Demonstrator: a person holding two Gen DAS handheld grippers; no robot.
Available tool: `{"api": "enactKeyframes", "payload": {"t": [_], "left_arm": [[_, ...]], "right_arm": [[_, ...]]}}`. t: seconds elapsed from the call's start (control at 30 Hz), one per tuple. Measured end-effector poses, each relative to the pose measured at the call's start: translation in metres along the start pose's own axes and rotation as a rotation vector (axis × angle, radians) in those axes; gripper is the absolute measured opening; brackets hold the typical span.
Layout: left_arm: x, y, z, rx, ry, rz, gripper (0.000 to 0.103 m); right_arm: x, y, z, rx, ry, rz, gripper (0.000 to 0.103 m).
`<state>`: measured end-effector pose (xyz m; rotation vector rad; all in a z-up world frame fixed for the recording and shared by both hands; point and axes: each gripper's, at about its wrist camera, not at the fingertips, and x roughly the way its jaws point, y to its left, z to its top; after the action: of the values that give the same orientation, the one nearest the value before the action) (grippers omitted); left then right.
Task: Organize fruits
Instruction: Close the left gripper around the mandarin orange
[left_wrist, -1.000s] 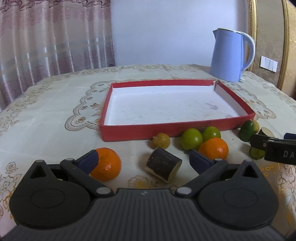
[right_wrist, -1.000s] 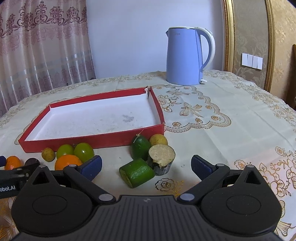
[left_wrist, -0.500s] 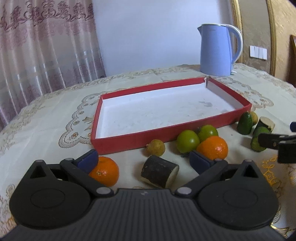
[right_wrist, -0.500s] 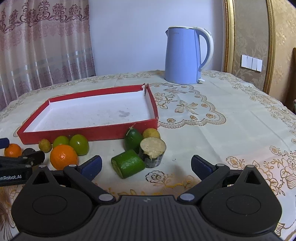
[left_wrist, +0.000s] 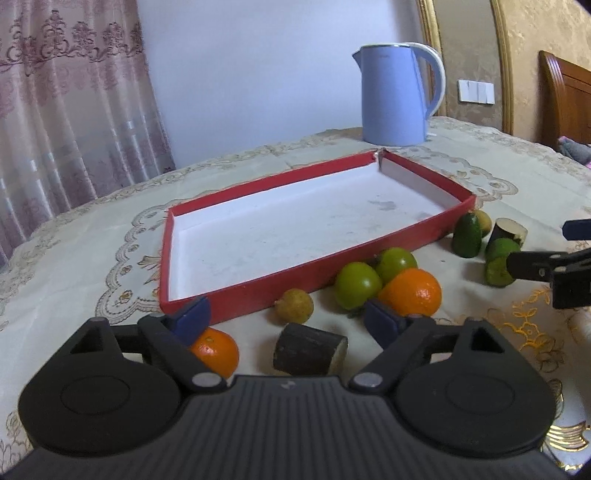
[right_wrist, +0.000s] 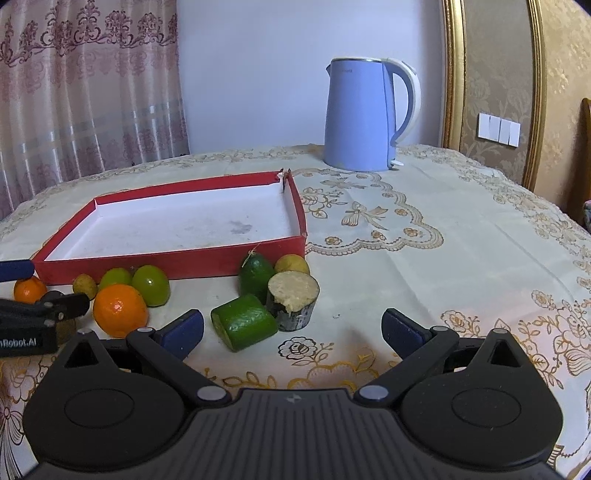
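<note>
- The desk (right_wrist: 443, 258) wears a cream cloth with gold embroidery, and everything stands on it.
- The red tray (left_wrist: 258, 291) with a white floor lies at mid-desk, nothing inside it.
- A blue kettle (right_wrist: 360, 118) stands far behind the tray's right corner.
- My left gripper (left_wrist: 286, 319) has its jaws parted; they have just been closing in, and the dark cut stub (left_wrist: 308, 352) lies on the cloth between them, untouched.
- My right gripper (right_wrist: 291, 328) has its jaws released wide, with the green cut piece (right_wrist: 245, 323) just ahead of them, nearer the left jaw, not gripped.
- The fruit lies in a row along the tray's near wall: a small orange (left_wrist: 216, 349) at the left beside my left jaw, a little yellow fruit (left_wrist: 295, 304), two green round fruits (left_wrist: 376, 275), a big orange (left_wrist: 412, 291).
- Further right sit a green avocado (right_wrist: 255, 273), a yellowish fruit (right_wrist: 291, 264) and a pale-topped stub (right_wrist: 293, 301), touching one another.
</note>
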<state>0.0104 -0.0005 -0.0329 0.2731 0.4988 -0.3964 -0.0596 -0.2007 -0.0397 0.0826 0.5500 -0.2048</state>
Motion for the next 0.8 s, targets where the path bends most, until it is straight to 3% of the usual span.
{"api": "enactKeyframes", "payload": {"t": [0.13, 0.2, 0.33, 0.47, 0.8], "left_arm": [[-0.003, 0.002, 0.003, 0.016, 0.021, -0.095, 0.085], [-0.007, 0.007, 0.005, 0.01, 0.027, -0.097, 0.076], [-0.02, 0.025, 0.008, -0.04, -0.01, -0.096, 0.076], [-0.026, 0.03, 0.001, -0.018, -0.012, -0.074, 0.086], [-0.03, 0.033, -0.018, -0.031, -0.009, -0.059, 0.086]], "right_arm": [[-0.001, 0.001, 0.0, 0.0, 0.0, 0.0, 0.103], [-0.001, 0.001, 0.0, -0.001, 0.0, 0.0, 0.103], [0.0, 0.0, 0.001, 0.01, 0.0, 0.004, 0.103], [0.003, 0.002, 0.0, 0.005, 0.008, 0.009, 0.103], [0.001, 0.003, 0.0, -0.002, 0.006, 0.009, 0.103]]}}
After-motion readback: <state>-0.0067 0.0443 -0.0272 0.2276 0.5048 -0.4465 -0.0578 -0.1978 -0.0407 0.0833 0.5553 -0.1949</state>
